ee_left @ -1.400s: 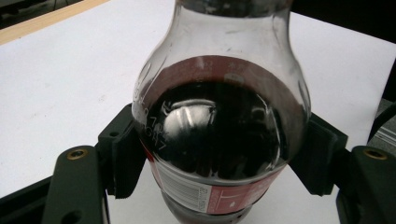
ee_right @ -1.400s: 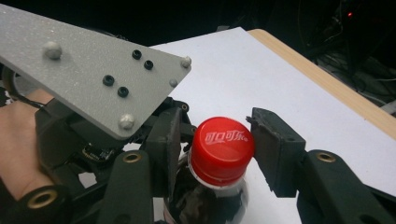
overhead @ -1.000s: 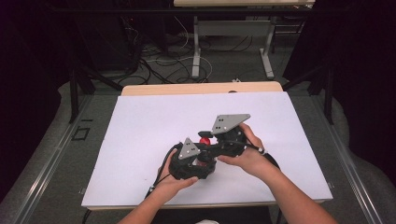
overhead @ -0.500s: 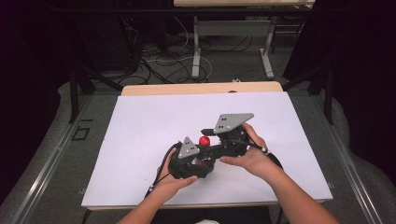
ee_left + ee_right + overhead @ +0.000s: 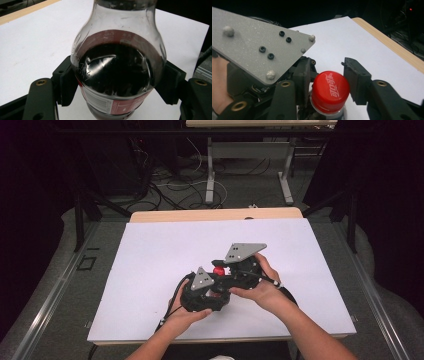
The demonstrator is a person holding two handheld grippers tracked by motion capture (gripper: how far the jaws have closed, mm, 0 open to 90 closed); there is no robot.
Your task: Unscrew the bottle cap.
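Left tool (image 5: pixel 117 100) clamped on bottle (image 5: pixel 117 72); right tool (image 5: pixel 329 87) pinching red cap (image 5: pixel 330 90) at three and nine o'clock. Cap still on, unscrewing probably left.

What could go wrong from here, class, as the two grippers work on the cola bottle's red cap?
1. The right gripper closes on the red cap near its top, so its fingers may slip when turning.
2. The left gripper clamps the round cola bottle; the bottle could twist in its grip.
3. Once the cap loosens, dark cola may spill onto the white sheet.
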